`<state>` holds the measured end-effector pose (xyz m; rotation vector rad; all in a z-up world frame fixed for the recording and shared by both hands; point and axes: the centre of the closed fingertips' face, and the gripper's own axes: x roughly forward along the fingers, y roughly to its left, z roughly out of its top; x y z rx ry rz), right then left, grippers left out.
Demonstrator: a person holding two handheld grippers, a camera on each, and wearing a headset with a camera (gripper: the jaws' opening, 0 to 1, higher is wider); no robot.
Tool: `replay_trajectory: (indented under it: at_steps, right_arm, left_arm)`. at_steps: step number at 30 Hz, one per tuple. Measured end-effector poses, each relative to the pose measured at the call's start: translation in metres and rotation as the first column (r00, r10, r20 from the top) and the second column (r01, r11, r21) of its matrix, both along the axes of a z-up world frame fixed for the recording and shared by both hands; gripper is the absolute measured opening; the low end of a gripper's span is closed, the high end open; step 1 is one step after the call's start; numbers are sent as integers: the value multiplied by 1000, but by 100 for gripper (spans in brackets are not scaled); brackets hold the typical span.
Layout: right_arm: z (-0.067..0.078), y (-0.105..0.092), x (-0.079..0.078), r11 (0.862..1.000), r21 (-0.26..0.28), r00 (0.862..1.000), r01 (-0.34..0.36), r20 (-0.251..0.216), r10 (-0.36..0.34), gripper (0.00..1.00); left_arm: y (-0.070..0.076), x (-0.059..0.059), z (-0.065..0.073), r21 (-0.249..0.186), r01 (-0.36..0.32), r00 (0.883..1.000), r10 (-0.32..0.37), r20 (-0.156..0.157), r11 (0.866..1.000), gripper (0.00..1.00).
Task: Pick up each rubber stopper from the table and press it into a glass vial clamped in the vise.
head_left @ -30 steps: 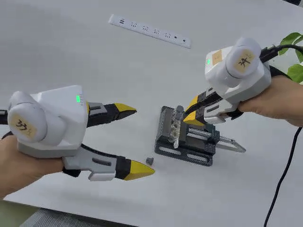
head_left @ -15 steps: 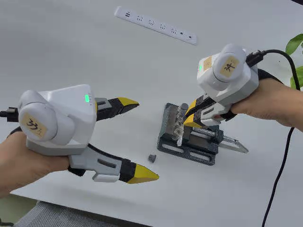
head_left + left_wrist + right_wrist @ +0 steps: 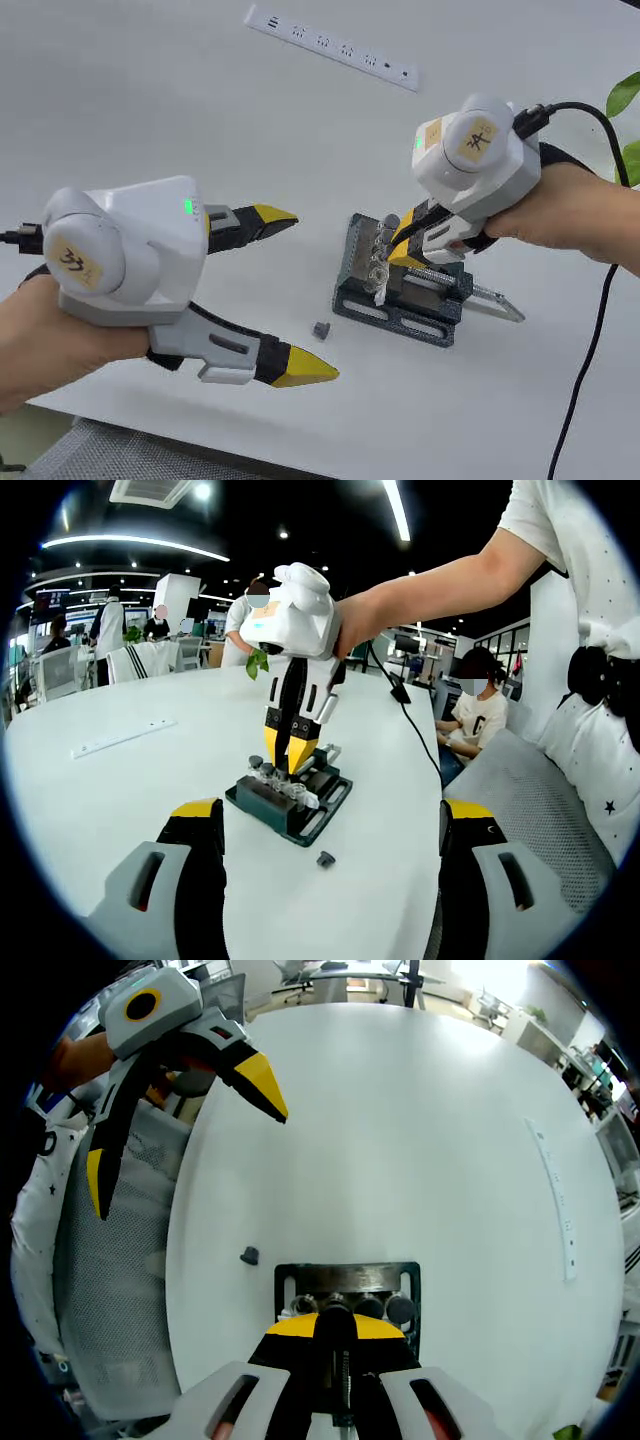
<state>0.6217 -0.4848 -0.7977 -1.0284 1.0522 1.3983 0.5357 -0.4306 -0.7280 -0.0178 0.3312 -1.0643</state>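
Bench: white, smooth, matt w/ a faint sheen. Left tool & right tool: smooth white plastic shells, semi-gloss; grey/black plastic arms; yellow tips matt. Stickers on the tool backs look like paper. Vise: dark metal, matt, slightly grainy. Its screw: bare bright metal, shiny. Vials: clear glass, glossy. Stopper on the bench: grey, matt, prob. rubber, too small to be sure. Power strip: smooth white plastic. Cable: black, smooth sheath. Chair seat: grey woven mesh, rough.
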Motion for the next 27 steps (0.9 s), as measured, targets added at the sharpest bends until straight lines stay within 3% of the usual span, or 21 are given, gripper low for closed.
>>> replay_trajectory:
  at_steps: [17,27]
  right_arm:
    - [-2,1,1,999,-41,1000,-16,-5,16,5]
    - [-1,2,-2,991,-115,997,-74,18,76,5]
  left_arm:
    - [2,0,-1,-8,-4,1000,4,-3,1000,87]
    - [1,-1,0,-7,-6,1000,5,-5,1000,86]
